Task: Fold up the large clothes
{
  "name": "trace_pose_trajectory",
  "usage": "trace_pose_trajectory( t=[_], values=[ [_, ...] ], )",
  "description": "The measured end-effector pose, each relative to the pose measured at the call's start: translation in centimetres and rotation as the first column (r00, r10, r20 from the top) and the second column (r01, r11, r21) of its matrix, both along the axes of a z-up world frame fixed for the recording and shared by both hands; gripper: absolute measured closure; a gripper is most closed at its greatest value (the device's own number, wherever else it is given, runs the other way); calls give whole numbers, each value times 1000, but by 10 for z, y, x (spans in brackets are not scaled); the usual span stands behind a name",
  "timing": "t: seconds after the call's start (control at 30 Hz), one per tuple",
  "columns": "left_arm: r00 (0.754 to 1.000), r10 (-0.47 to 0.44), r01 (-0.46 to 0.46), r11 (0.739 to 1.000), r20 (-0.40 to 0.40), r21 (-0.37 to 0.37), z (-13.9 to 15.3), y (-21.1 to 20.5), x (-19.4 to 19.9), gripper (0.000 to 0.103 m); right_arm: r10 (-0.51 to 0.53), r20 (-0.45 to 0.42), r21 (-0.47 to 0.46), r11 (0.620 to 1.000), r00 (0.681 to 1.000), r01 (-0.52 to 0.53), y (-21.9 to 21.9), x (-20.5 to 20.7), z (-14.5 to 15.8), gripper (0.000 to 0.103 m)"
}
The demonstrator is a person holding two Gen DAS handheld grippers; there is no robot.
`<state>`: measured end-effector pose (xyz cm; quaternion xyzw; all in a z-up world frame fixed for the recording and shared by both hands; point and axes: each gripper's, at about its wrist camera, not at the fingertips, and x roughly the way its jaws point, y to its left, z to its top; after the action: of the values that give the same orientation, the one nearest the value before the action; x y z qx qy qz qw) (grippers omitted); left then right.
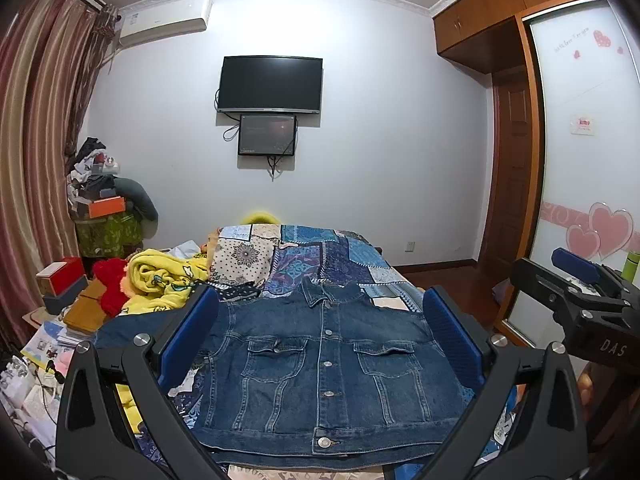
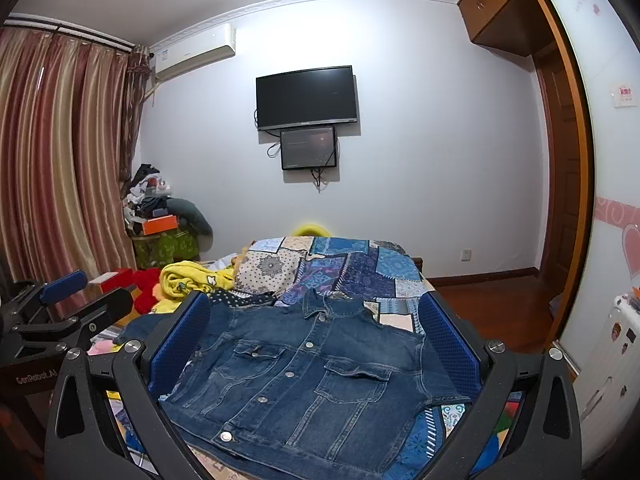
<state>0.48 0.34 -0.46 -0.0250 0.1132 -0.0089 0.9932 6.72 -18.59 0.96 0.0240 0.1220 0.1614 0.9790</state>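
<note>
- Your left hand-held gripper (image 1: 320, 344) hovers wide apart with nothing between the pads; it frames the denim jacket (image 1: 320, 368) from above the near edge and is not touching it.
- Far left of the bed (image 1: 352, 252), a yellow blanket (image 1: 164, 280) and a red plush toy (image 1: 110, 284) lie bunched up. They sit just beside the jacket's left shoulder, so you need to keep a sleeve fold clear of them.
- The jacket lies flat, front side up, buttoned, collar away from you, hem toward you, on the patchwork bedspread. No body fold across the front shows.
- The sleeves: you cannot see either one spread out. In the right wrist view a dark blue patch at the left shoulder may be a sleeve, and the right edge looks tucked, but you cannot tell for sure.
- Your right hand-held gripper (image 2: 316, 344) is likewise wide and empty, hanging over the jacket's near edge.
- Judgement: you are at or near the start. The garment is laid out; the sleeve check, the side folds and the hem-to-collar fold all seem left to do.
</note>
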Motion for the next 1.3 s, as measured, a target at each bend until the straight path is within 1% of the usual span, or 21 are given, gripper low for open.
trace_pose_trajectory(
  t=[0.3, 1.3],
  values=[
    [1000, 5, -5, 1000, -4, 3, -3, -4, 4, 0, -2, -3, 2, 1000, 1000, 2, -2, 2, -1, 0],
    [1000, 1, -1, 1000, -9, 1, -1, -5, 4, 0, -2, -2, 3, 1000, 1000, 2, -2, 2, -1, 0]
  ],
)
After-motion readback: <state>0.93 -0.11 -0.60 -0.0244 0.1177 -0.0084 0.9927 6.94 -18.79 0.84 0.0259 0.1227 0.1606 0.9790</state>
